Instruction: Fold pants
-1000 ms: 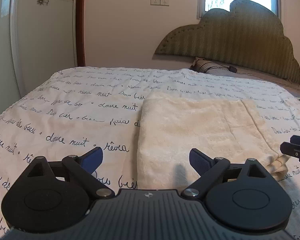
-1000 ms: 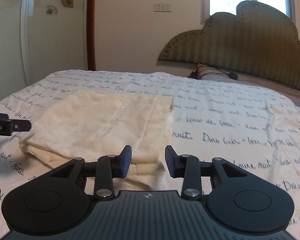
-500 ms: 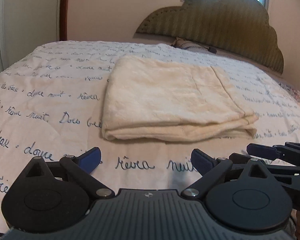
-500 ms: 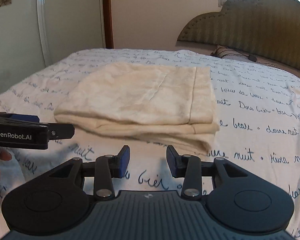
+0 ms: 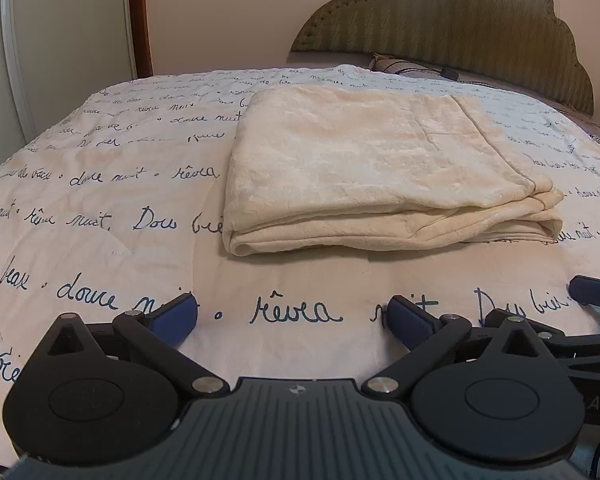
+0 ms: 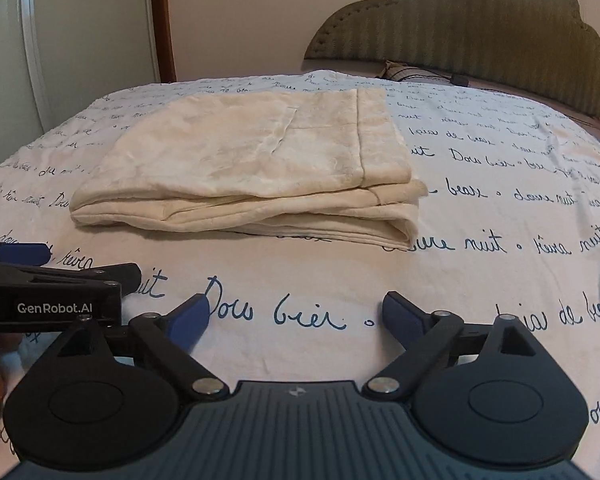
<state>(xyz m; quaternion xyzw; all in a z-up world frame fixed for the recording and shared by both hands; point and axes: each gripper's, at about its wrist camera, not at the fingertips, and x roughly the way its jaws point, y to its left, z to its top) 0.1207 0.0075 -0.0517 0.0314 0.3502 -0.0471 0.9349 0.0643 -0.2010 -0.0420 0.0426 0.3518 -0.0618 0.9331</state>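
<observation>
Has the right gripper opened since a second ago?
Yes. The right gripper has spread wider and backed away from the folded pants on the bedspread.

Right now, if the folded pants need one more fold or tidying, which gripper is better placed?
Right, slightly. Both grippers, left and right, are open and clear of the pants, but the uneven, offset layers lie at the right corner, nearer the right one. The difference is small.

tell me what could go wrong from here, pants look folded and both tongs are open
1. The pants have loose layers at the near right corner, which may spring open if nudged.
2. The left tongs and right tongs sit close together and could bump.
3. The soft bedspread could shift and drag the stack askew.
</observation>
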